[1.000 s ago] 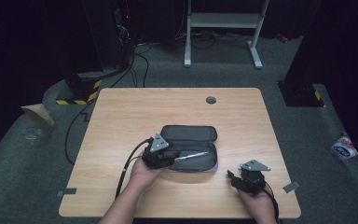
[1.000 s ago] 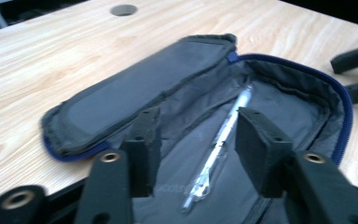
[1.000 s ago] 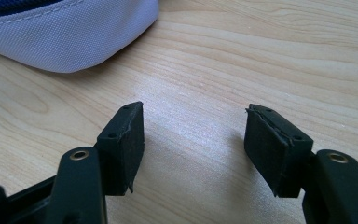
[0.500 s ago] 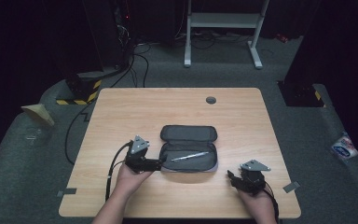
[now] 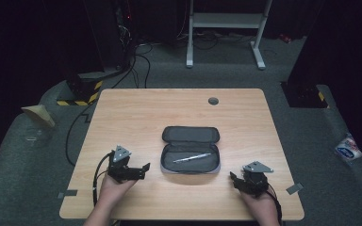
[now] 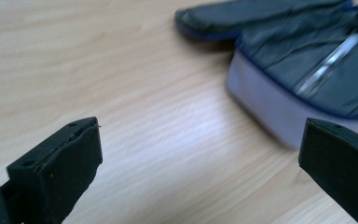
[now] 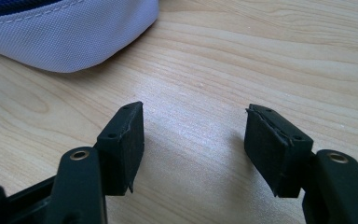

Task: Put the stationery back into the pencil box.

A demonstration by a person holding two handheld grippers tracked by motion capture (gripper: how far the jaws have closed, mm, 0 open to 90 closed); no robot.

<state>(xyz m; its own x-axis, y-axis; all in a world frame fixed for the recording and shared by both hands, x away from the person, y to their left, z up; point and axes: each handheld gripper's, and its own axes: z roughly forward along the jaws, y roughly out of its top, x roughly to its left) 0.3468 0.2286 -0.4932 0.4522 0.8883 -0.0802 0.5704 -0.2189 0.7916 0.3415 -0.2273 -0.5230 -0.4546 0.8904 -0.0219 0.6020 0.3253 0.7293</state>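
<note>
Your wooden table (image 5: 136, 113) carries 1 grey pencil case (image 5: 190, 156), lying open near the front edge w/ its lid folded back, and 1 silver pen (image 5: 191, 157) inside it.

Black grippers (image 5: 143, 167) (image 5: 232, 179), grey three-cornered top plates, black trailing cables, screw-holed fingers (image 7: 123, 140).

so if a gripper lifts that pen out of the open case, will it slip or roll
Probably slippery: the pen looks thin, smooth and shiny. It would likely roll on the bare table, though the soft-lined case should cradle it. It seems stiff and light.
</note>
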